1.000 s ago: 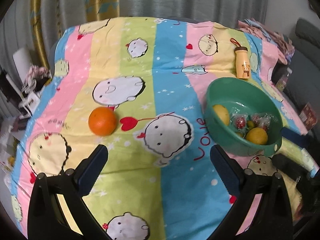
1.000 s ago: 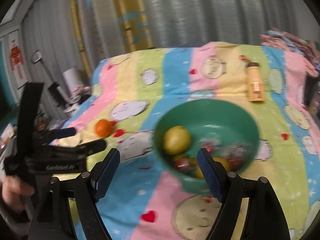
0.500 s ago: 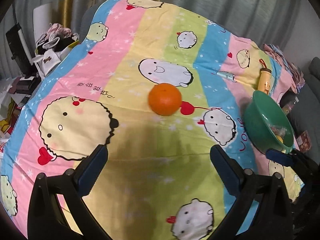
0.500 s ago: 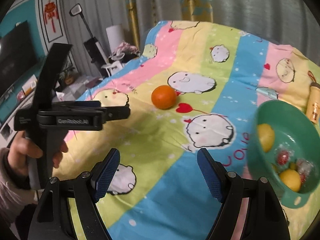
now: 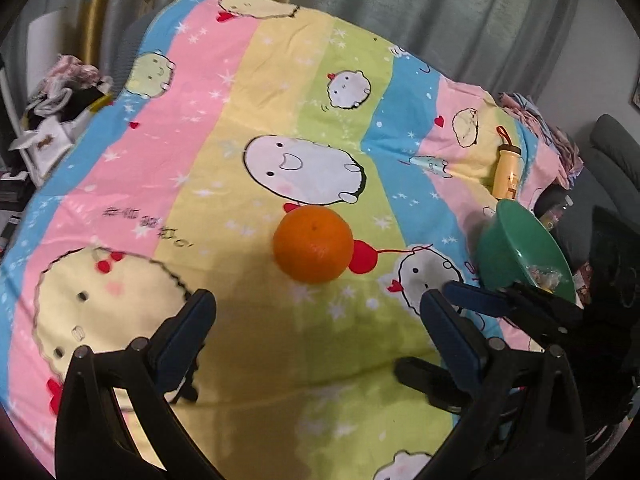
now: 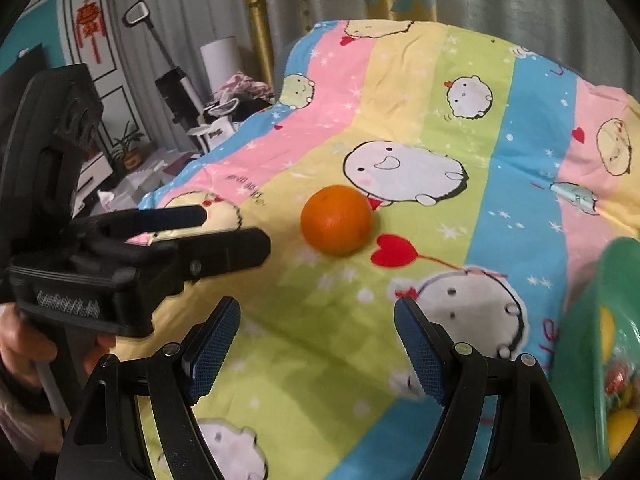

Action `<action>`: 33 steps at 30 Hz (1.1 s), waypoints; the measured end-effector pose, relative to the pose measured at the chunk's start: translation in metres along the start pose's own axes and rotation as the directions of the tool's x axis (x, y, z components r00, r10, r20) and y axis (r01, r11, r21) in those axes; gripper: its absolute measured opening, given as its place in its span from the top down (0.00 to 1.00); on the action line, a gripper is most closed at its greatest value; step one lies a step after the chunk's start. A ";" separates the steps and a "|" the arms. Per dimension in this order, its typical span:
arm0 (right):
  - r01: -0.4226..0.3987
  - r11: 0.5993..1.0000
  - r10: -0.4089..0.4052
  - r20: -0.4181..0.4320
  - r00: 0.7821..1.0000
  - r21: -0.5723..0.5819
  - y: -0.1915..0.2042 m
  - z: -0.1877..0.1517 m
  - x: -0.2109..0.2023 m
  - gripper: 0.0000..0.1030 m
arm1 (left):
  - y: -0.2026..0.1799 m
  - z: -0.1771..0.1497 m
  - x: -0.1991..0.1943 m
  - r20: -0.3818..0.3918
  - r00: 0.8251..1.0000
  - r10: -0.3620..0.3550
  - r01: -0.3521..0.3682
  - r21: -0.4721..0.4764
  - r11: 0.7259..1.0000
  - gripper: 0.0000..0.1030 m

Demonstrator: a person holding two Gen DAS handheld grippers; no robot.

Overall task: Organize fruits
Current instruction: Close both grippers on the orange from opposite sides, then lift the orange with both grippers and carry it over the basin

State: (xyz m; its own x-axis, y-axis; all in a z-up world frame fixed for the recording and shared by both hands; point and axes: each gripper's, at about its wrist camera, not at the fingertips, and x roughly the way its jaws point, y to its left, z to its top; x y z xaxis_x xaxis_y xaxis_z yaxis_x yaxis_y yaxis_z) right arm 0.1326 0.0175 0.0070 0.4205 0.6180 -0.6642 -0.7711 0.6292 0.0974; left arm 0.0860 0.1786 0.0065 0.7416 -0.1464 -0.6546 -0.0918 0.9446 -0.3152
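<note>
Orange [image 5: 313, 244] alone on striped cartoon sheet [image 5: 248, 128], left of green bowl [image 5: 516, 252] (fruit inside). Left gripper [image 5: 316, 322] spread wide, short of orange, empty. Right gripper [image 6: 316, 344] likewise wide, empty, bowl at its right.

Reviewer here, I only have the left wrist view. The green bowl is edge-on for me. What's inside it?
Observer: The right wrist view shows yellow fruit inside the green bowl, plus something red and wrapped.
Reviewer: Is a hand visible anywhere?
Observer: Yes, the left hand grips the left gripper's handle in the right wrist view.
Reviewer: Is the right gripper open?
Observer: Yes. The right gripper is open, with the orange ahead of it, untouched.
</note>
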 end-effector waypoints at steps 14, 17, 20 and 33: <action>-0.063 0.996 0.067 -0.056 0.996 0.069 -0.024 0.034 0.072 0.24 | 0.026 0.024 0.055 -0.093 0.984 -0.150 0.142 -0.092 0.986 0.22; -0.080 0.993 0.085 -0.065 0.994 0.087 -0.027 0.039 0.084 0.33 | 0.027 0.026 0.063 -0.099 0.981 -0.164 0.155 -0.101 0.983 0.32; -0.096 0.990 0.103 -0.072 0.992 0.102 -0.029 0.040 0.092 0.37 | 0.028 0.027 0.068 -0.102 0.983 -0.151 0.141 -0.099 0.985 0.37; -0.073 0.994 0.071 0.023 0.997 0.082 -0.019 0.032 0.060 0.39 | 0.006 0.024 0.044 -0.040 0.988 -0.150 0.147 -0.072 0.986 0.38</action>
State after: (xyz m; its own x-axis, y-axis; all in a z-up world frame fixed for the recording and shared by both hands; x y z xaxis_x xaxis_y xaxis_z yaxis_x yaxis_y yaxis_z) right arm 0.1878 0.0579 -0.0106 0.3752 0.6717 -0.6387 -0.7579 0.6191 0.2058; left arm 0.1343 0.1851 -0.0080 0.7196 -0.2984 -0.6270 -0.0294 0.8891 -0.4568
